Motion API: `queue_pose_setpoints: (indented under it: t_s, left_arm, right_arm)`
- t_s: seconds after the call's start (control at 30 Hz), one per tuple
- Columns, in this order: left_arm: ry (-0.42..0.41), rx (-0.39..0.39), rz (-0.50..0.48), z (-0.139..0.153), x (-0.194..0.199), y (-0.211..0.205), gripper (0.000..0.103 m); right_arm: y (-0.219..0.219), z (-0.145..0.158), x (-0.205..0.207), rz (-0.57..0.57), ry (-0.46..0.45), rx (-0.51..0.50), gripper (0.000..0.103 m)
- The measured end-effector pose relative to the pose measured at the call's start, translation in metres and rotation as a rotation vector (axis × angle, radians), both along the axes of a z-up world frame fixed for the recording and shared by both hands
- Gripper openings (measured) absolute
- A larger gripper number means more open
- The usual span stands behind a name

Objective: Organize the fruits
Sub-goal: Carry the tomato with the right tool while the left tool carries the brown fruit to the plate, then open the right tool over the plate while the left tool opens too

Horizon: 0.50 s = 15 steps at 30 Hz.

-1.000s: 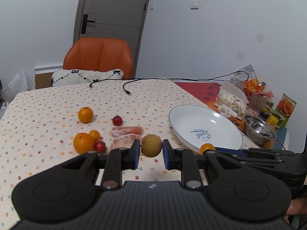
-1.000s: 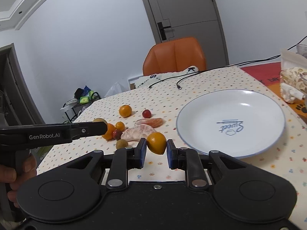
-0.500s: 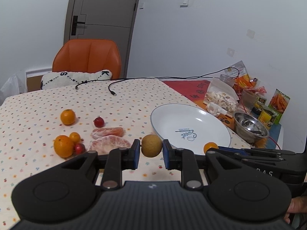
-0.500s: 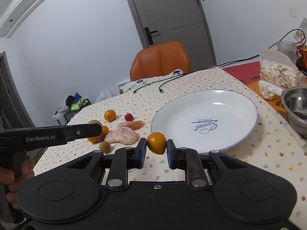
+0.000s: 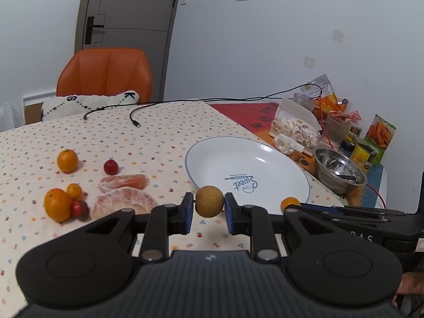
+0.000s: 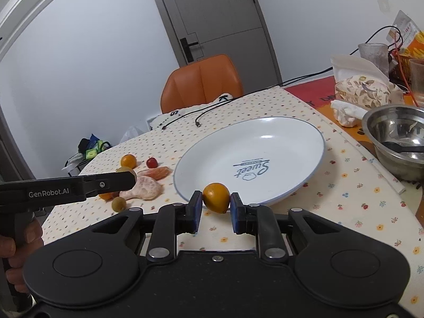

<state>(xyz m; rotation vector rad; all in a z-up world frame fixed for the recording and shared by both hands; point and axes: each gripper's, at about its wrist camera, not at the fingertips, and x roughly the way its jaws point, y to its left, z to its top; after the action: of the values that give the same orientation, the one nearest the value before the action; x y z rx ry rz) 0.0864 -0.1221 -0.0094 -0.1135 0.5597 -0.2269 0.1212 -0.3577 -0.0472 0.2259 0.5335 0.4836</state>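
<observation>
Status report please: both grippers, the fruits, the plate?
Left gripper shut on brown fruit. Right gripper shut on small orange. Plate empty, path clear.

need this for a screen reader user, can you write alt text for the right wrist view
The right hand-held gripper is shut on a small orange fruit just at the near rim of an empty white plate on a floral tablecloth. To the left, more fruit lies loose beside the left hand-held gripper; a steel bowl sits at right.

We see left gripper (image 5: 209, 213) clamped on brown round fruit (image 5: 209, 204), just short of white plate (image 5: 212, 159)'s near rim.
</observation>
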Motion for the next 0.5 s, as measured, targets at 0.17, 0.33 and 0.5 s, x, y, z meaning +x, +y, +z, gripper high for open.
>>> queue_pose_setpoints:
  t_s: [0.17,0.33,0.5]
  left_arm:
    - [0.003,0.000,-0.018,-0.003,0.011,-0.007,0.023]
    - [0.012,0.003,-0.034,-0.007,0.023,-0.014,0.023]
    - [0.022,0.006,-0.053,-0.011,0.034,-0.023,0.023]
  right_arm:
    - [-0.003,-0.002,0.008,-0.013,0.004,0.002,0.021]
    - [-0.005,-0.001,0.016,-0.029,-0.001,-0.004,0.021]
    - [-0.008,-0.001,0.020,-0.044,-0.001,-0.006,0.021]
